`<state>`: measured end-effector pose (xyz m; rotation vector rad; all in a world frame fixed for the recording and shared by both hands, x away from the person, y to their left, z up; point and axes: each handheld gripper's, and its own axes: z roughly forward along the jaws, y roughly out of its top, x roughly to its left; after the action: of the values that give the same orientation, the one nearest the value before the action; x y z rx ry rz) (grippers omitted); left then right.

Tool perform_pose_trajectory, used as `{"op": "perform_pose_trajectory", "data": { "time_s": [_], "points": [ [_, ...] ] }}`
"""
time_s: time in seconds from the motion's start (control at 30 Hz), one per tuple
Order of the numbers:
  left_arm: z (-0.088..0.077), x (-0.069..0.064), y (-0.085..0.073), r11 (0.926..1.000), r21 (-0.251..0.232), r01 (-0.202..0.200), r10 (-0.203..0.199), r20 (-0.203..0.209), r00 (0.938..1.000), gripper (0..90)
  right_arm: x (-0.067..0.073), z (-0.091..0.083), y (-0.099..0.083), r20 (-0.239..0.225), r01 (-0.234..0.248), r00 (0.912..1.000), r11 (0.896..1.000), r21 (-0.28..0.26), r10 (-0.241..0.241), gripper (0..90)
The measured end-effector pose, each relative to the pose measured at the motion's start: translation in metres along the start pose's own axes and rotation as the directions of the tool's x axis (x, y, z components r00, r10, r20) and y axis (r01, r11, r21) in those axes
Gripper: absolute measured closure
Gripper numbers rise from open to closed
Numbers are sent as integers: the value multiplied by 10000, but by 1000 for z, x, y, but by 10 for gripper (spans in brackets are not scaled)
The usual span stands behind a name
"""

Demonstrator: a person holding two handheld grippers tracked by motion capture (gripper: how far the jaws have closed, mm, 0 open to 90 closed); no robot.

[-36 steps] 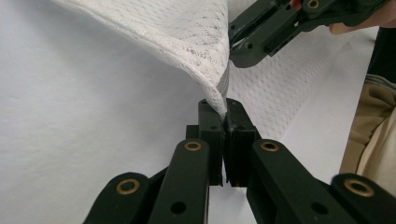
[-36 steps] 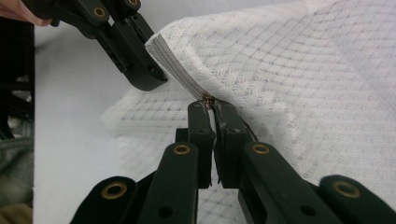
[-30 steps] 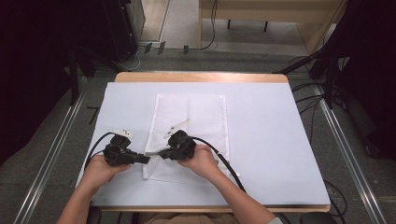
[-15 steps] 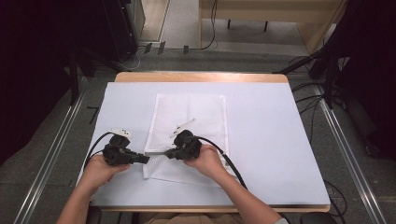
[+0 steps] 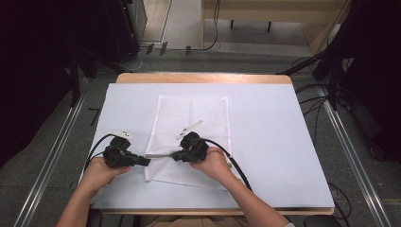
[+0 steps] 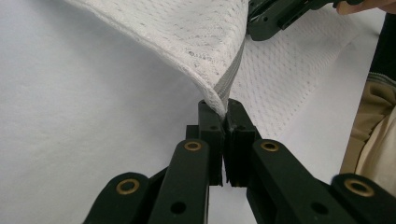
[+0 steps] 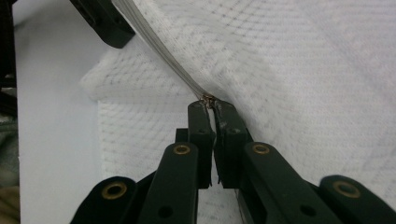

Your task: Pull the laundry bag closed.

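A: White sheeting covers the table [image 5: 283, 142]. On it lies a white mesh bag [image 5: 198, 118], spread from centre toward 6 o'clock, its near part lifted off the surface.

B: Why lifted?

A: Probably to tension the zipper tape [image 7: 161, 58] that runs between the two tools. The left gripper [image 5: 145, 161], at 8 o'clock, has its jaws closed on the bag's corner where the tape ends; this appears to anchor it.

B: And the right gripper [image 5: 176, 156]?

A: At 6 o'clock of the bag's centre, facing the left one, close by. Its jaws are pressed together on the small metal zipper pull [image 7: 208, 99]. Judgement: one tool holds, one draws the slider along.
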<state>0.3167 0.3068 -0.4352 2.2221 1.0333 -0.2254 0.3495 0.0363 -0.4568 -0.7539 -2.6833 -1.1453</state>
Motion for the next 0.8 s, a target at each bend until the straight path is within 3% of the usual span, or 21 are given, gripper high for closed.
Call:
{"op": "perform_pose_trajectory", "data": {
  "time_s": [0.6,0.8],
  "points": [
    [1,1,-1,10000,38,32,-32,101,9999,883,-6,-15,-11,221,-167,9996,9998,-68,169,882],
    [4,2,-3,9997,213,89,-93,176,9998,882,-3,-14,-16,360,59,9993,9999,134,-64,881]
  ]
}}
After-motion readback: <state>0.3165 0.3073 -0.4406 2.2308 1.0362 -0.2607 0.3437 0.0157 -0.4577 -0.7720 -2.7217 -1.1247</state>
